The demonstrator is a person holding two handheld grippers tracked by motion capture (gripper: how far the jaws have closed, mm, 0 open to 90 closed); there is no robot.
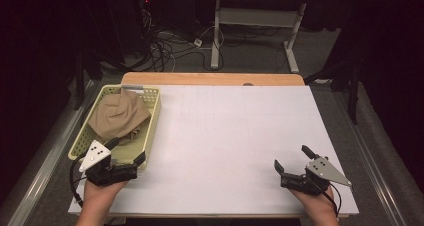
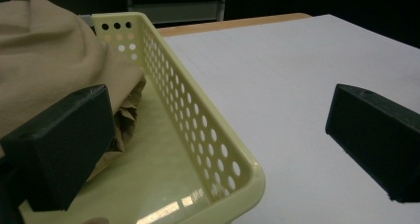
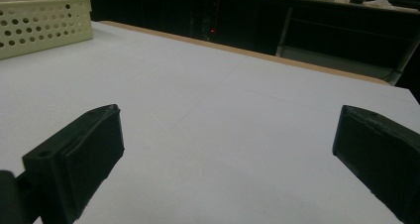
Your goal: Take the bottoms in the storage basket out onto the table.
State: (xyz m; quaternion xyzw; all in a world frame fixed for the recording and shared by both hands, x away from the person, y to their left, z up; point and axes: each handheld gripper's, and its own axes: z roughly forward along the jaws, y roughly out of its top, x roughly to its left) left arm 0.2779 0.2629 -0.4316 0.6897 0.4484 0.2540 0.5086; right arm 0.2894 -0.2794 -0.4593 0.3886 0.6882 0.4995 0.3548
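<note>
Both tongs stand wide and empty. Left tongs (image 1: 126,153) straddle the near right corner of the basket (image 1: 150,131), one jaw beside the tan cloth (image 1: 119,113) inside. Right tongs (image 1: 291,158) rest on the white table (image 1: 225,136), well apart.

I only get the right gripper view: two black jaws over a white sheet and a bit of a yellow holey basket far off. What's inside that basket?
Observer: A crumpled tan cloth fills most of the basket.
Operator: And where's the other gripper?
Observer: The left gripper is open at the basket's near end, one jaw inside beside the cloth, the other outside over the white sheet.
Operator: Is it holding the cloth?
Observer: No, its jaws stand wide apart, shut on nothing.
</note>
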